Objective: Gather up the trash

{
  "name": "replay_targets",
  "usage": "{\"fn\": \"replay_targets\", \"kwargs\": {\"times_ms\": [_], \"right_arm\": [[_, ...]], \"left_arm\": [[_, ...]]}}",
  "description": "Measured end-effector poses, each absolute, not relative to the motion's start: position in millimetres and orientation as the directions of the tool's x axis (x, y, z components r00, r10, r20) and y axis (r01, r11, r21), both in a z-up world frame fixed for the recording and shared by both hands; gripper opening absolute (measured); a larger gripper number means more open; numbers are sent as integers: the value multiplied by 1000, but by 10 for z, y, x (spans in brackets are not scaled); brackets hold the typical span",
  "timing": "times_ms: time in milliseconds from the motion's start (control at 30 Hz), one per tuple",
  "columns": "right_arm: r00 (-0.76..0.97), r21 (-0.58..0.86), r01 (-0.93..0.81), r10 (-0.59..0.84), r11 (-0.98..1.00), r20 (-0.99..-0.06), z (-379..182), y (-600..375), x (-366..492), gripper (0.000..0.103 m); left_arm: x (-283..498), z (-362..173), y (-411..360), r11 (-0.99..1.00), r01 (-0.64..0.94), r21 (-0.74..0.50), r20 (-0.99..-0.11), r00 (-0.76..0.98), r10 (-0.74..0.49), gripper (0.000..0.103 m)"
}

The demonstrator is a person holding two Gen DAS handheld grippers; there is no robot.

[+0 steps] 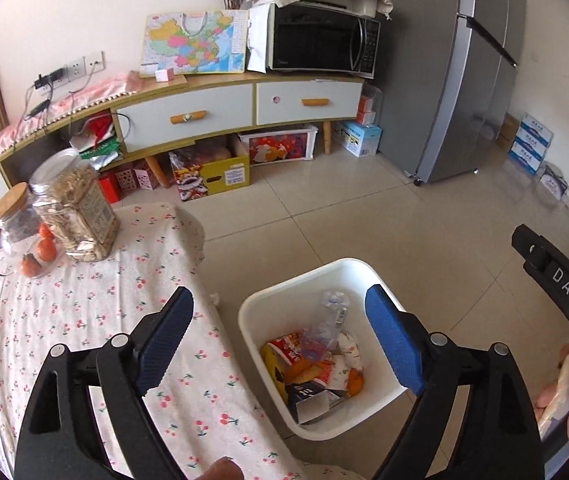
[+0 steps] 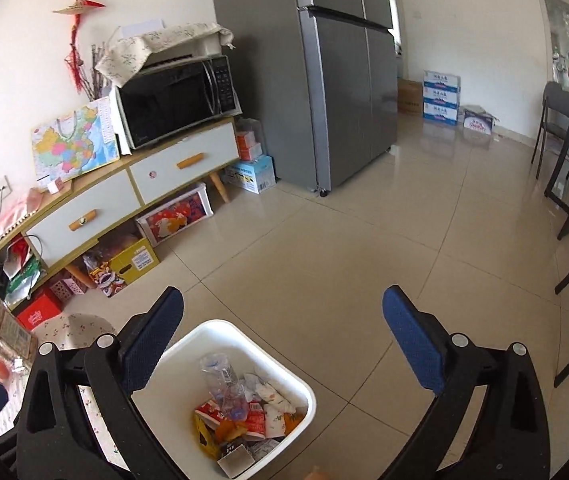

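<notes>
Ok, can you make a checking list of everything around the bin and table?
Surface: round table with cherry-print cloth; beige tiled floor.
Job's things: white plastic bin on the floor beside the table, holding a crushed clear bottle, wrappers and peel.
Clutter: clear snack jar, cork-lidded glass jar, oranges.
Grippers: left gripper and right gripper open, empty, above the bin.
Cables: plugged into wall sockets.
Surroundings: grey fridge, black microwave, drawer cabinet.
</notes>
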State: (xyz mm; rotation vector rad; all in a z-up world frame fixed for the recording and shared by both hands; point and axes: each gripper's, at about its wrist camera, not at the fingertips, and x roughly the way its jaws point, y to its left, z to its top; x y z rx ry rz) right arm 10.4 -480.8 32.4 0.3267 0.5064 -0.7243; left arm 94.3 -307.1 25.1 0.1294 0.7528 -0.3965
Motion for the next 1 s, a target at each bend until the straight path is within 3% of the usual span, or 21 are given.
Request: {"fn": "replay_targets", "kwargs": {"times_ms": [133,267,533,833,1000], "right_arm": [[716,129,638,-522,759,-464,532,-4457,-6,96],[766,151,576,-465,804,-444,671,-4115,-76,96],[769,75,462,-357,884,-530,542,-3412,-102,96],[764,-82,405,-386,911,-516,164,-2907,-90,96],[776,-55,391,-361,919,-517,131,-2831,-42,96]], "left_arm": [[600,461,-2681,949,291,125,-552,815,-177,96],[356,568,-2310,950,191,246,-475,878,-54,96],[232,604,-1397,991,90,97,-490,871,-31,96],[394,125,-933,998,58,17,-633,773,-34,96],[347,181,-922,997,38,61,-577,817,4,96]]}}
